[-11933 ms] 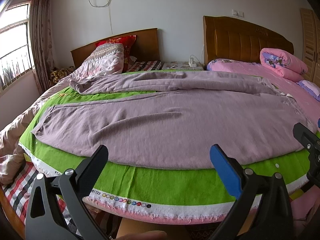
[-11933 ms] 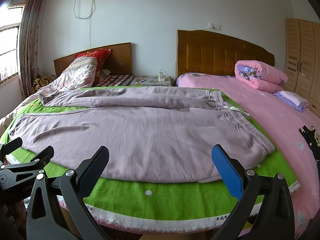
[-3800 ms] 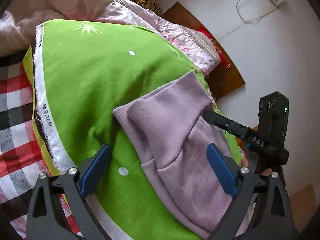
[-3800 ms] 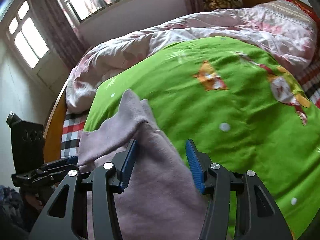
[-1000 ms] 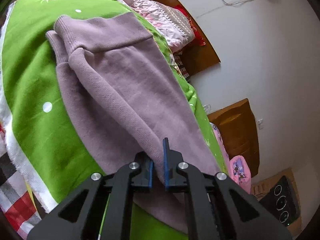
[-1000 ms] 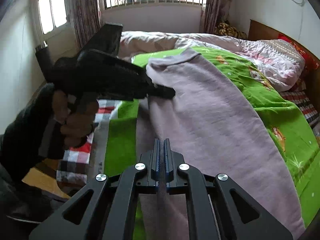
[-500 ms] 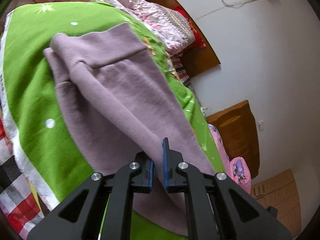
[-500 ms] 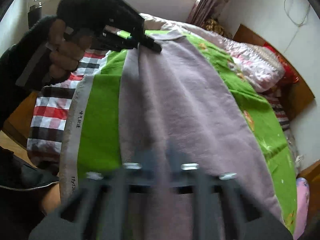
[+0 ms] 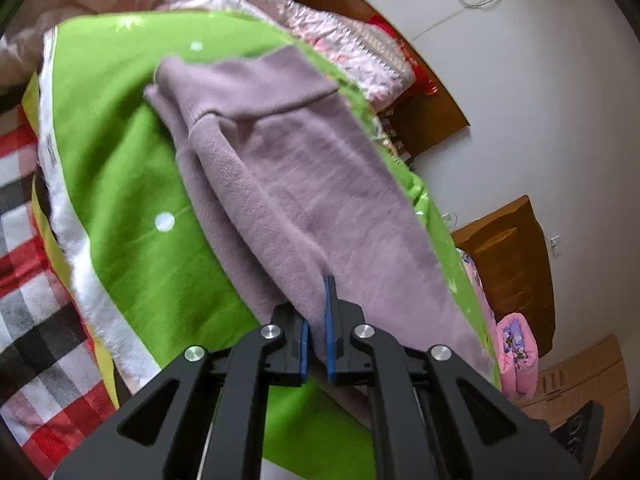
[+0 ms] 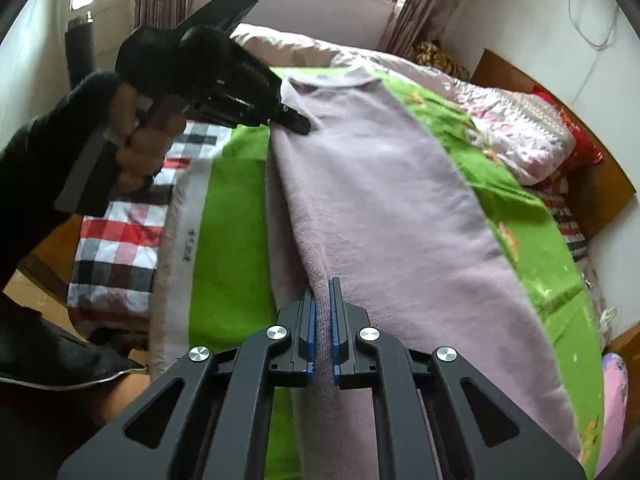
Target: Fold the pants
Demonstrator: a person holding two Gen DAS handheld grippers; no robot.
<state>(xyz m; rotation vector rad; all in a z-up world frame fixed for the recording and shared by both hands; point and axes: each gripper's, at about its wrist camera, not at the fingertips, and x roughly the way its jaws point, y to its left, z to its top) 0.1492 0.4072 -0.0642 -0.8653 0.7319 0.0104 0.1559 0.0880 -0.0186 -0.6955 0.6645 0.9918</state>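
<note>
The mauve pants lie on a green blanket, one leg folded over the other, the cuffs at the far end. My left gripper is shut on the pants' near edge. In the right wrist view the pants run away from me. My right gripper is shut on their long folded edge. The left gripper shows there too, held in a hand, its tips pinching the edge near the cuff.
The green blanket covers a bed with a checked sheet at its edge. A pale quilt and red pillow lie beyond. A wooden headboard and pink bedding stand farther off.
Both grippers stay shut on the pants. The lifted fold has moved over the lower leg. The left gripper has shifted along the edge in the right wrist view.
</note>
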